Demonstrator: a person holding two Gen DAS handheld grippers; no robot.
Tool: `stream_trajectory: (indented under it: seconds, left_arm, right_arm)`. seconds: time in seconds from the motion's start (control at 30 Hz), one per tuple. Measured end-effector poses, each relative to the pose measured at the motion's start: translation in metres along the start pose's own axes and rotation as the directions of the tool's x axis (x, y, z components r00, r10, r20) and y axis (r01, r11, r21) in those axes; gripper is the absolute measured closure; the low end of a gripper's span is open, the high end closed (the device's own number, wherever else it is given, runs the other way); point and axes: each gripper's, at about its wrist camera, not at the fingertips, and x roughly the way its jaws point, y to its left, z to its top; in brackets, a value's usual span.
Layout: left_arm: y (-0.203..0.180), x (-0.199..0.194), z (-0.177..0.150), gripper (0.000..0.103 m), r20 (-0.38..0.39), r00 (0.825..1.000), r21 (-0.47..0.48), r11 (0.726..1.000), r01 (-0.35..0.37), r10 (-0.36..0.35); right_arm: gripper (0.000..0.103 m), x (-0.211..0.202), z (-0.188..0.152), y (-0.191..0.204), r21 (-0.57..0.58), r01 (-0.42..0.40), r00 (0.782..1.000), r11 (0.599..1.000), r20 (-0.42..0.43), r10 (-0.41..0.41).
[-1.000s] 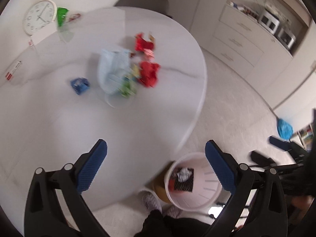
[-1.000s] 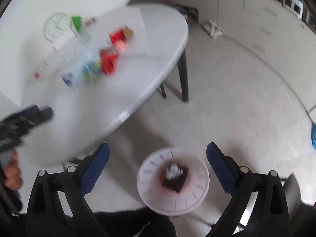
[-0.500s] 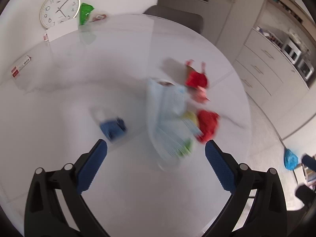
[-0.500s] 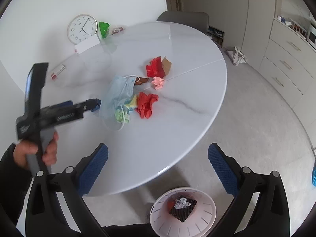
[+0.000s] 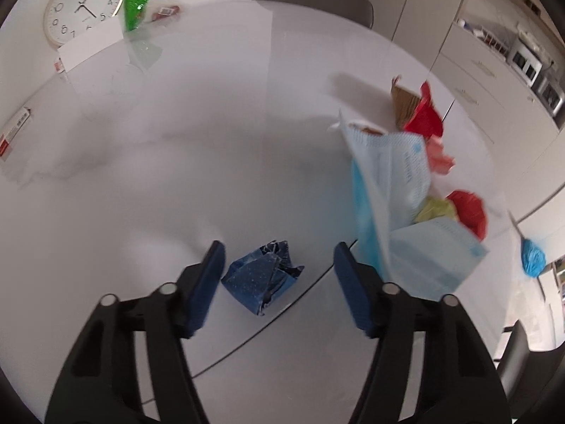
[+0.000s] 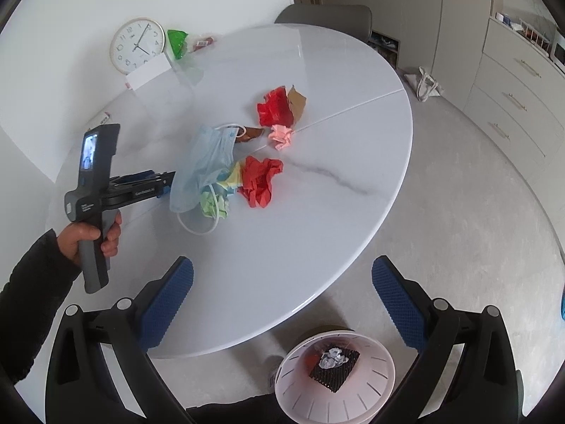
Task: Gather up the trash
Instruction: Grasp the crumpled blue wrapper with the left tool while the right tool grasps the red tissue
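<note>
A crumpled dark blue wrapper [image 5: 263,279] lies on the white round table [image 5: 176,176], between the fingers of my left gripper [image 5: 279,252]. Its jaws are closing; the left pad is at the wrapper's edge and the right pad stands apart from it. Just to the right lies a light blue face mask [image 5: 392,183] among red [image 6: 261,180], pink [image 6: 281,136] and green-yellow [image 6: 215,205] crumpled papers. My right gripper [image 6: 282,265] is open with nothing in it, over the table's near edge. Below it on the floor stands a pale pink bin [image 6: 367,399] holding black and white trash.
A clock [image 6: 137,45], a green bag [image 6: 178,44] and a white card [image 6: 148,72] stand at the table's far side. A grey chair [image 6: 325,14] is behind the table. Cabinets [image 6: 512,88] line the right wall. A person's hand [image 6: 88,236] grips the left tool's handle.
My left gripper moved from above the bin out over the table and down to the blue wrapper, and its jaws narrowed. The right gripper's view swung from the bin up to the table.
</note>
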Motion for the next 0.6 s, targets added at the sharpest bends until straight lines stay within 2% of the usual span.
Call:
stream_trajectory:
  seconds: [0.1,0.2,0.4,0.53,0.6]
  left_arm:
    - [0.001,0.010,-0.001,0.059,-0.013,1.000,0.005,1.000,-0.008,0.008]
    - [0.003,0.011,-0.003,0.063,0.002,1.000,-0.003,1.000,-0.009,0.009]
    - [0.006,0.005,-0.003,0.069,0.022,1.000,-0.016,1.000,-0.017,0.018]
    - [0.010,-0.014,-0.006,0.069,0.054,0.998,-0.070,0.997,-0.018,0.022]
    - [0.009,-0.027,-0.009,0.069,0.069,0.997,-0.089,0.996,-0.020,0.026]
  right_arm:
    - [0.003,0.002,0.001,-0.003,0.012,0.004,1.000,1.000,-0.007,-0.004]
    - [0.003,0.005,0.001,-0.004,0.010,0.000,1.000,1.000,-0.009,0.000]
    - [0.003,0.019,0.017,-0.001,-0.007,-0.037,0.999,0.999,-0.014,0.037]
    - [0.003,0.051,0.045,0.002,-0.006,-0.094,0.995,0.996,-0.035,0.094]
    - [0.007,0.072,0.058,0.005,-0.007,-0.109,0.993,0.994,-0.054,0.109]
